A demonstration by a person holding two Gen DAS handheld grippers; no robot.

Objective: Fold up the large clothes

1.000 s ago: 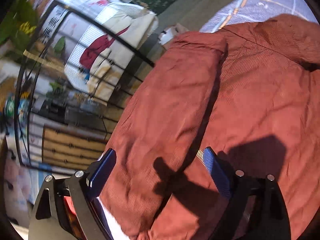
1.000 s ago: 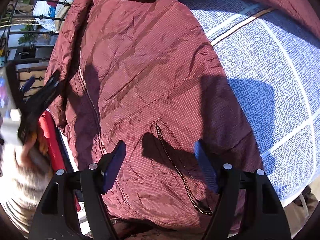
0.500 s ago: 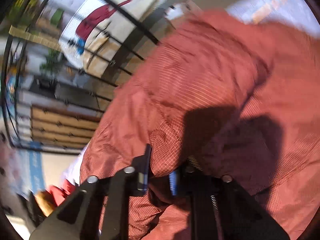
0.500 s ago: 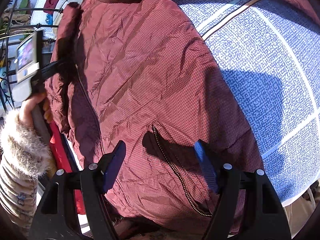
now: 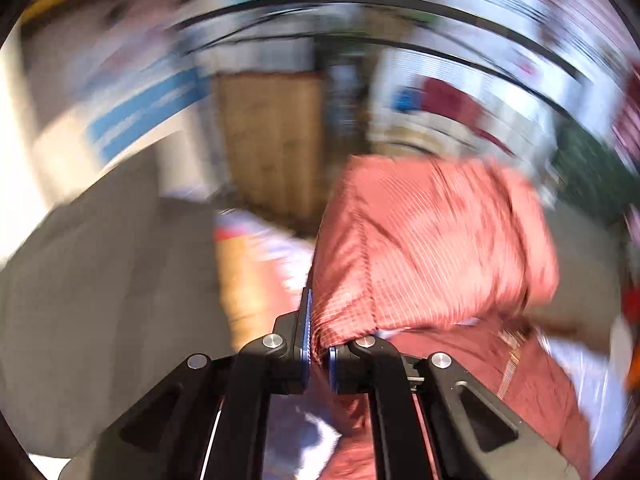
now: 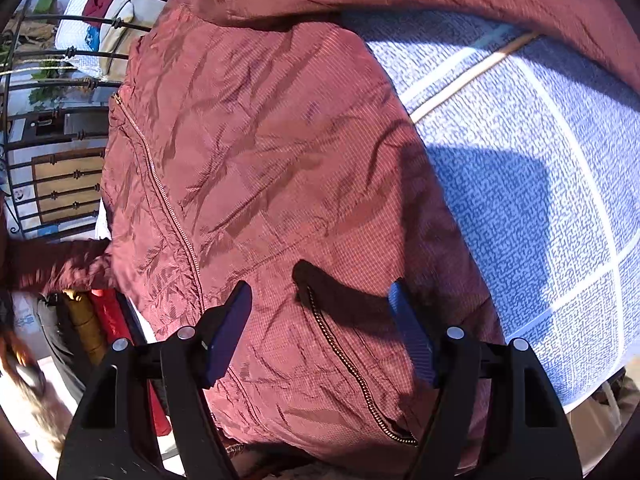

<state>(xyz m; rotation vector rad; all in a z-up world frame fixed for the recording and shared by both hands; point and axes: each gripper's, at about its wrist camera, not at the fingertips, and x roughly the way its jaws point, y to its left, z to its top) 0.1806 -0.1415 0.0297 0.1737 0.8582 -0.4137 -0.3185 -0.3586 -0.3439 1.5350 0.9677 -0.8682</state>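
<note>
A large rust-red quilted jacket [image 6: 272, 168] lies spread on a blue patterned bedspread [image 6: 540, 184], front zip and a pocket zip showing. My right gripper [image 6: 320, 320] is open and hovers just above the jacket's lower front, by the pocket zip. My left gripper [image 5: 318, 344] is shut on a fold of the jacket [image 5: 432, 240], which hangs lifted in front of it; that view is motion-blurred. The lifted sleeve also shows at the left edge of the right wrist view [image 6: 60, 264].
A black metal bed rail [image 6: 60, 60] stands at the far left, with pillows [image 6: 112, 0] and a wooden dresser [image 6: 64, 184] behind it. A grey surface [image 5: 100, 300] fills the left wrist view's lower left. Red and yellow items [image 6: 100, 320] lie beside the bed.
My left gripper closed on the jacket's side fold, then lifted and swung it away from the bed. My right gripper stayed open over the pocket zip.
</note>
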